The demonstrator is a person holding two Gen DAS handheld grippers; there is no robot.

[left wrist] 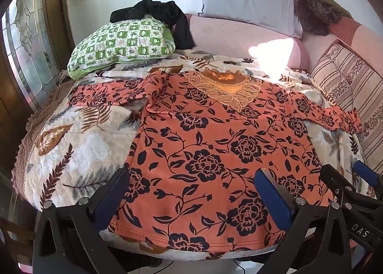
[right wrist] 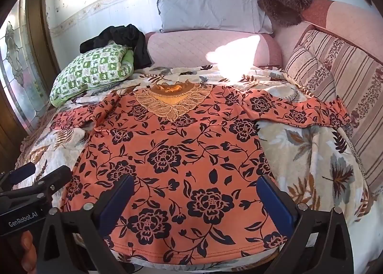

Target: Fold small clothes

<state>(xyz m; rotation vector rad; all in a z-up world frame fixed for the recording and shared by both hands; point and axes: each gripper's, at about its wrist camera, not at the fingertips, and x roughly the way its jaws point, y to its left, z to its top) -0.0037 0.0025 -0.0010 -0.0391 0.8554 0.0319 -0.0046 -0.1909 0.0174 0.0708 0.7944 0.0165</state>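
Bed (left wrist: 79, 154) with leaf-print quilt carries orange floral top (left wrist: 215, 149), laid flat, sleeves out, hem near, ready for folding; left gripper (left wrist: 191, 192) and right gripper (right wrist: 196, 199) hover over hem, jaws fully spread, holding nothing

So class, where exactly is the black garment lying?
The black garment lies draped over the green checked pillow, upper left in both views, beside the pink bolster.
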